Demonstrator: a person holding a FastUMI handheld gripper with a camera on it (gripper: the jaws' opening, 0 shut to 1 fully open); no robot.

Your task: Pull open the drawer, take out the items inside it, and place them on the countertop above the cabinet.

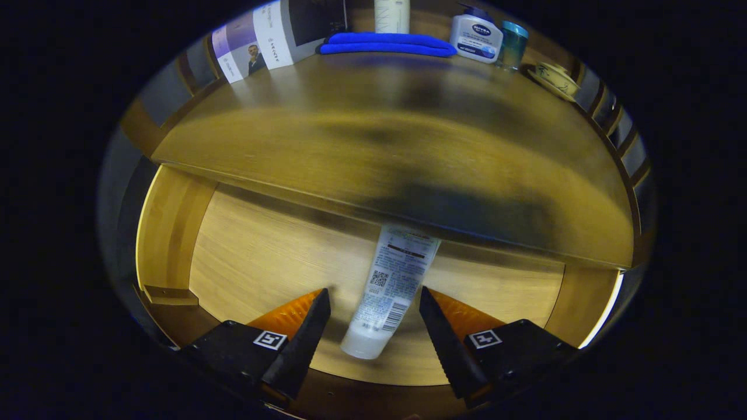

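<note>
The gripper (373,303) hangs over the pulled-out drawer (262,256) with its fingers spread wide and nothing in their grasp. Between them, touching neither, a white tube (388,291) lies on the drawer's pale wooden floor, its cap end nearest the fingers and its far end tucked under the front edge of the countertop (379,134). So the drawer stands open and the step in hand looks like the pick. The next move, I would judge, calls for lowering the fingers either side of the tube, closing on it, then drawing it back clear of the overhang before lifting. Above, the dark wooden countertop has a broad bare stretch. At its far edge sit a folded blue cloth (386,44), a white pump bottle (477,38), a teal jar (513,45), a cup on a saucer (555,78) and upright booklets (268,36).
</note>
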